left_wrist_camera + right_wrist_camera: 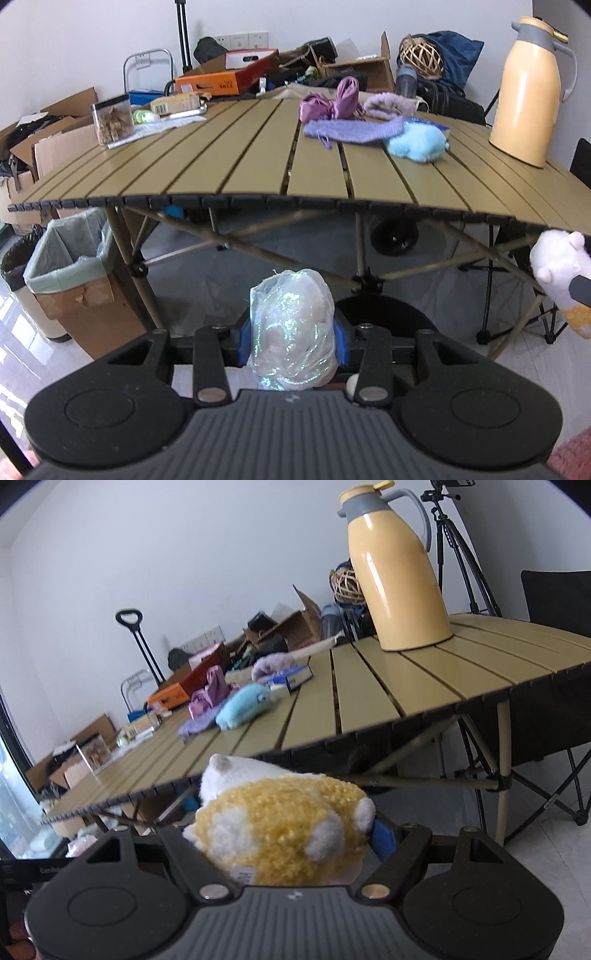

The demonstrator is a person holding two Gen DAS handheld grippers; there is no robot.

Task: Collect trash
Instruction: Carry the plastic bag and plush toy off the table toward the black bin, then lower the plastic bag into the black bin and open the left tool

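Observation:
My left gripper (293,339) is shut on a crumpled clear plastic bag (291,325), held in front of and below the slatted olive table (236,162). My right gripper (284,834) is shut on a yellow and white plush toy (280,827), also just below the table's front edge; the same plush toy (561,273) shows at the right edge of the left wrist view. A cardboard box lined with a pale green bag (70,266) stands on the floor at the lower left, beside a round bin with a black liner (18,266).
On the table lie a blue plush (417,142), purple knitwear (354,129), purple cloth (332,99), a yellow thermos jug (528,88), a clear snack jar (112,118) and a book (291,677). Boxes and bags crowd the far wall. A folding chair (554,672) stands at the right.

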